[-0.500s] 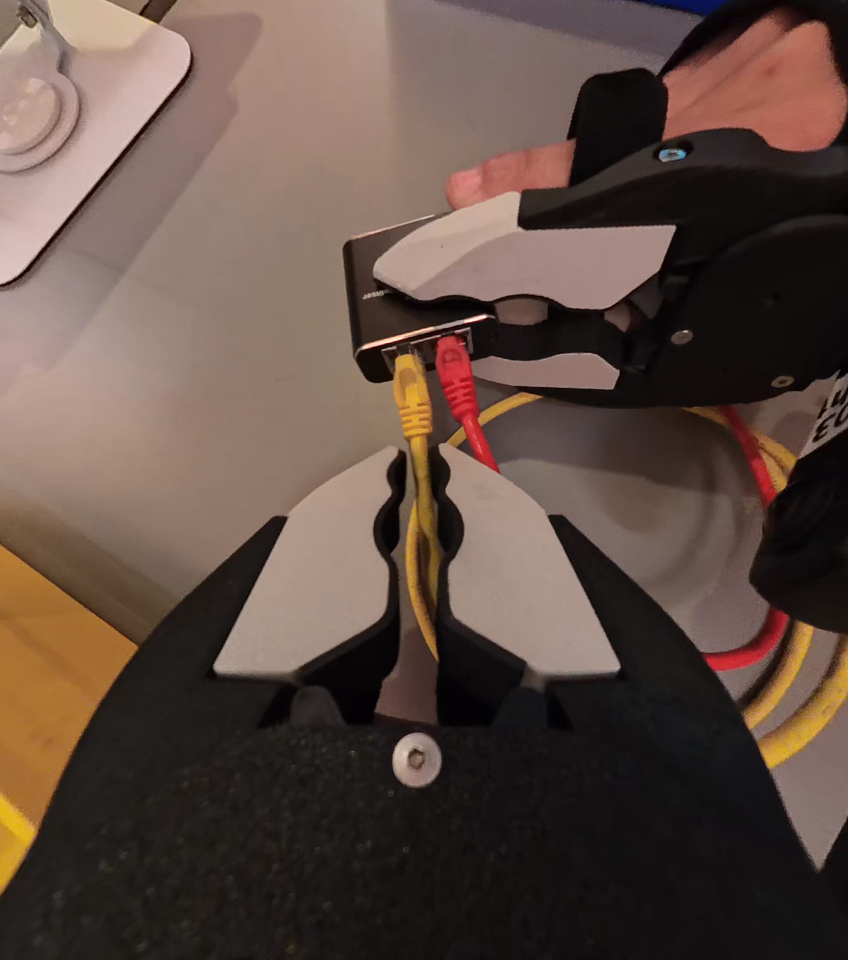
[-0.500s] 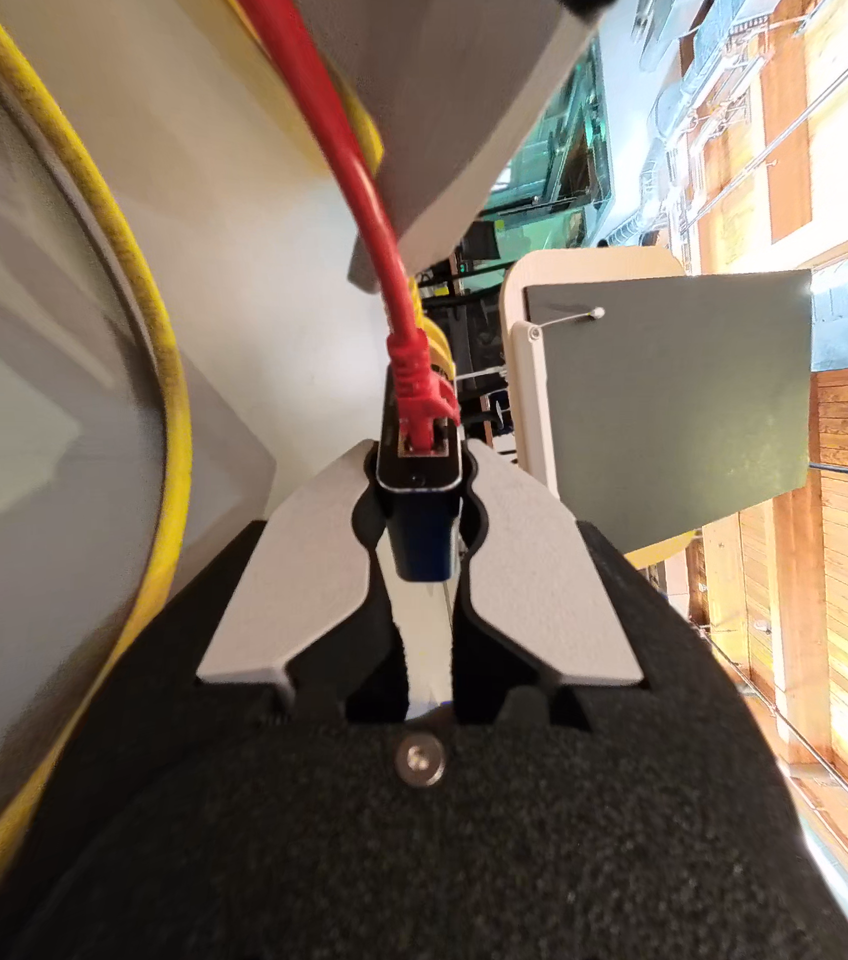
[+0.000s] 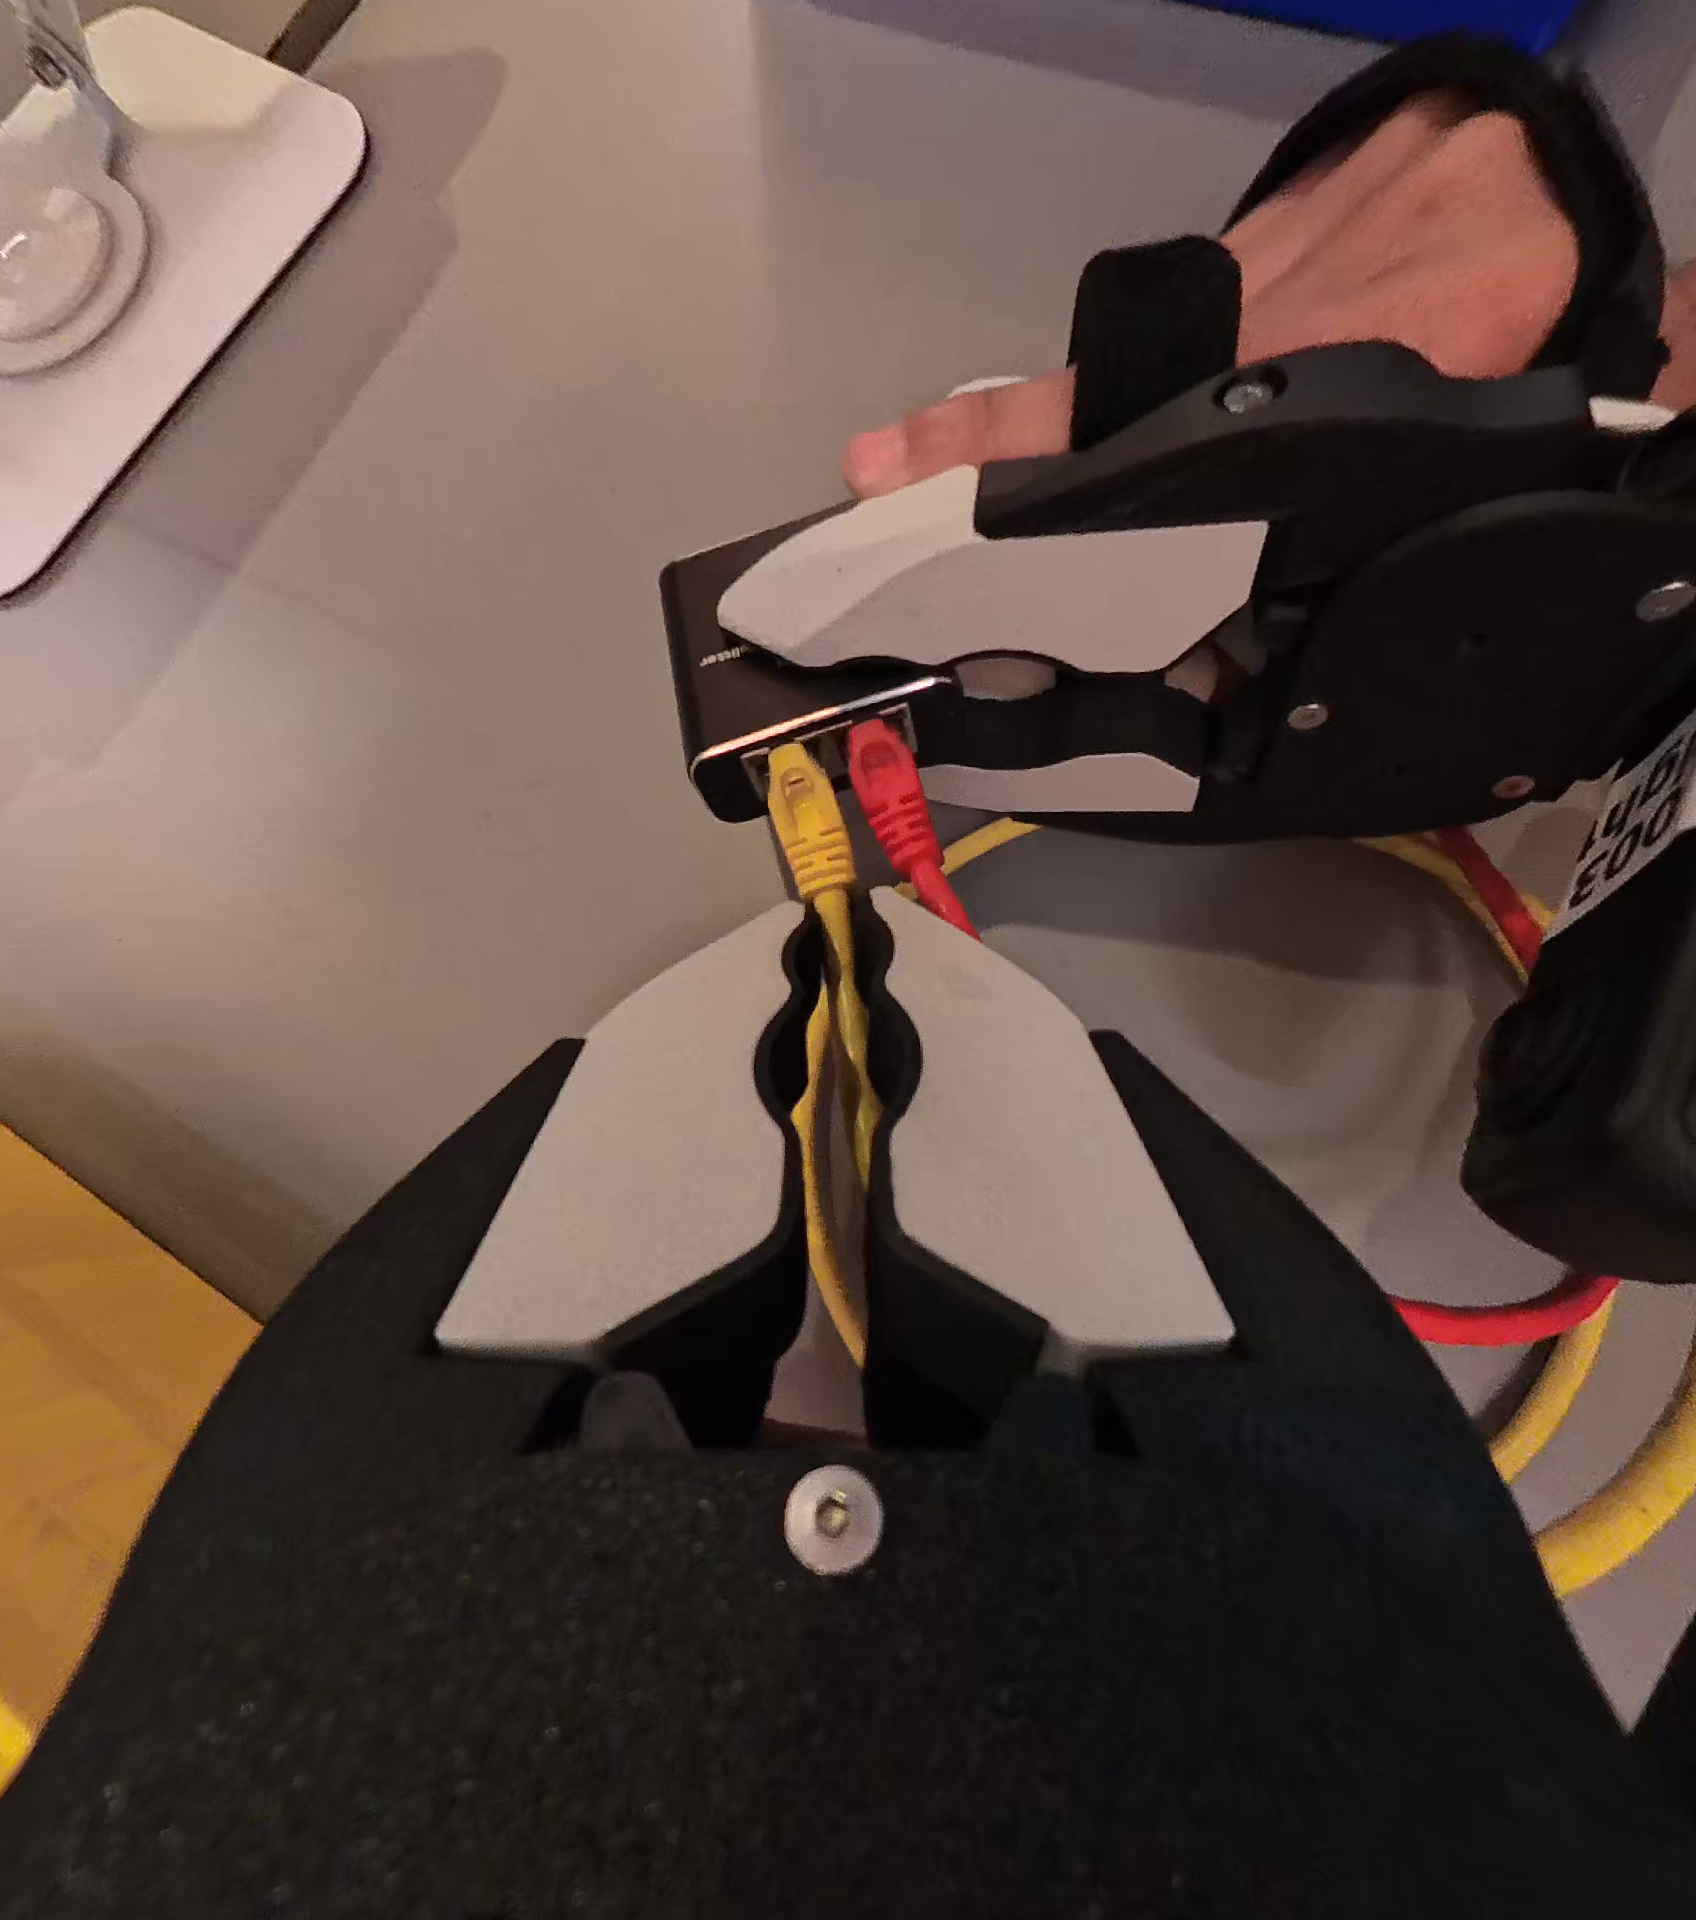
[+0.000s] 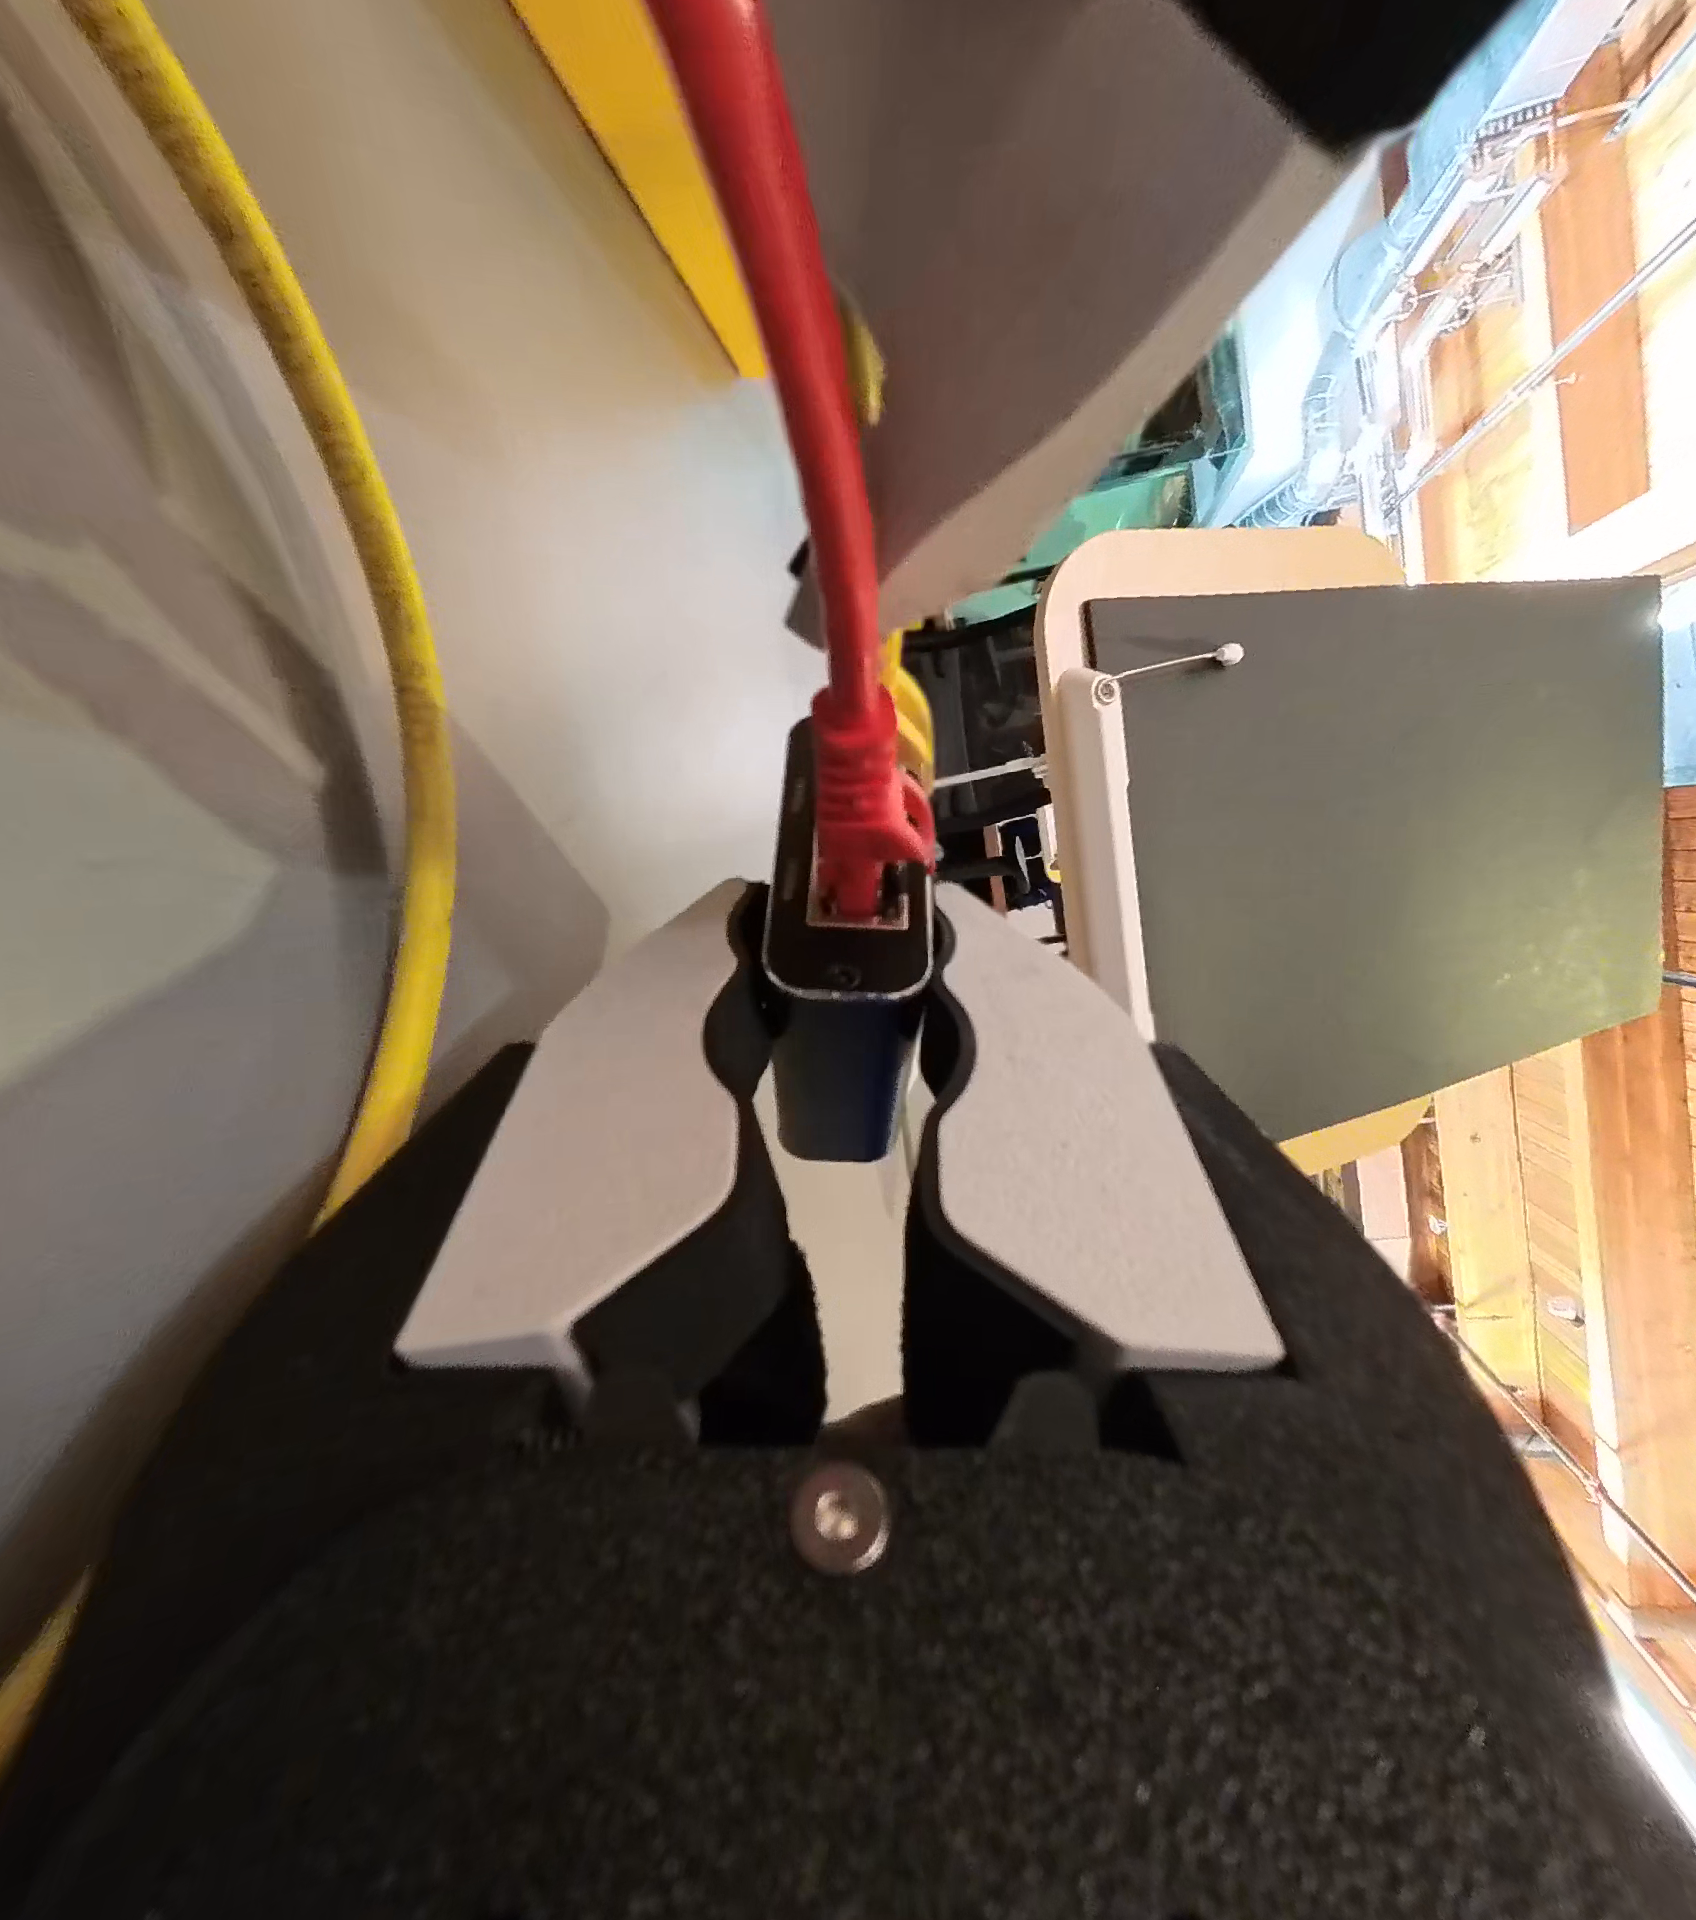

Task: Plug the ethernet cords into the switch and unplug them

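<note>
left gripper: jaws clenched on yellow cord | right gripper: jaws grasping switch | yellow, red cord plugged in

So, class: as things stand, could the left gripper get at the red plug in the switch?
Probably not yet: the left gripper is shut on the yellow cord. The red plug sits just beside it in the switch, unobstructed, so releasing first should allow it.

The left wrist camera looked steeply down over its fingers at the grey table, close in. The right wrist camera sat rolled sideways, aimed level across the room. Both caught the switch and its cords
</note>
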